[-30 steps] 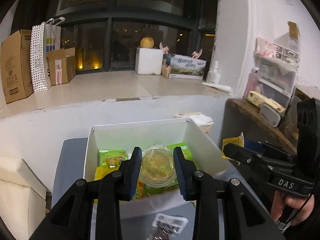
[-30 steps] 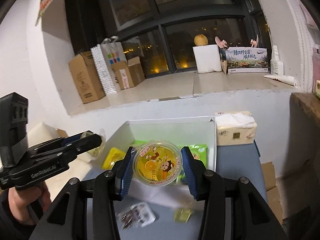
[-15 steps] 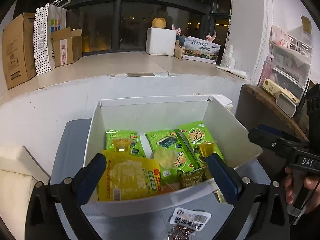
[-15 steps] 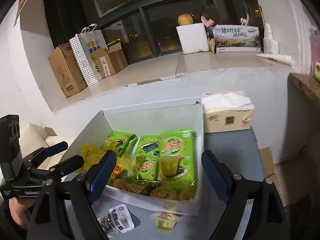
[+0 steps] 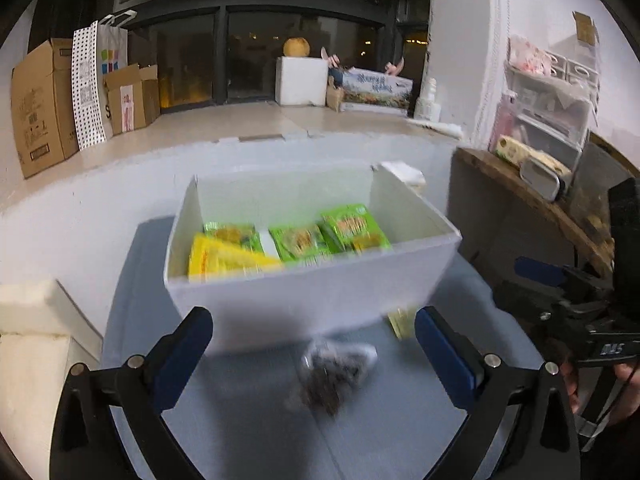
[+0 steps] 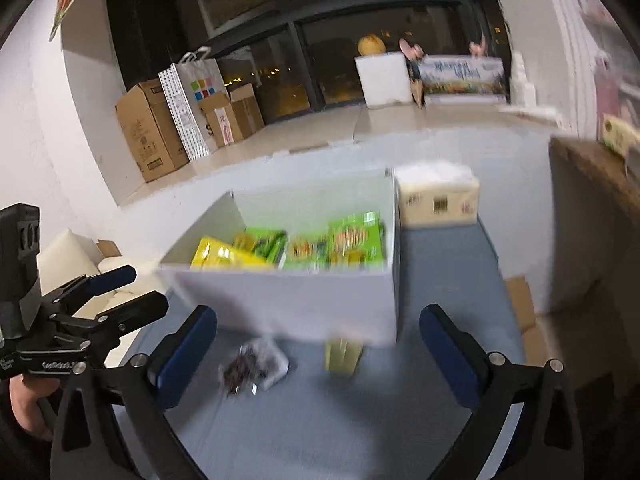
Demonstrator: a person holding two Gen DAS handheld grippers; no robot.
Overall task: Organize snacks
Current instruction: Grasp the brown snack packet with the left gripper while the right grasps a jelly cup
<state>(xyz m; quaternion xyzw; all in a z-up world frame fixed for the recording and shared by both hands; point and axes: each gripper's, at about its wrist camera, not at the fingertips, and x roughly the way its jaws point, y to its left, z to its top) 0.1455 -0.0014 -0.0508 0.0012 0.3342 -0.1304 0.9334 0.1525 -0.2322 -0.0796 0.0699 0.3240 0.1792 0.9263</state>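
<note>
Your left claw [image 5: 312, 354] is spread wide and holds nothing, hanging low over the blue table [image 5: 248, 432] with the dark snack packet [image 5: 332, 372] lying between its fingers, a sensible line-up if that packet is your next pick. Your right claw [image 6: 318, 354] is just as wide and just as bare, and the small yellow jelly cup [image 6: 343, 354] sits in the gap ahead of it, close against the front wall of the white box [image 6: 304, 300]. Both loose snacks lie on the table just outside that wall, so each claw has its own target without crossing the other. Beyond them the box is open at the top and already carries a yellow bag [image 5: 228, 260] and several green packets [image 5: 352, 228] laid flat side by side, leaving room on top. A tissue pack [image 6: 438, 198] stands right beside the box at its far right corner. Both views are smeared, so labels are unreadable; judge the packet's edges carefully before you close, since a soft wrapper may slip from the pads
</note>
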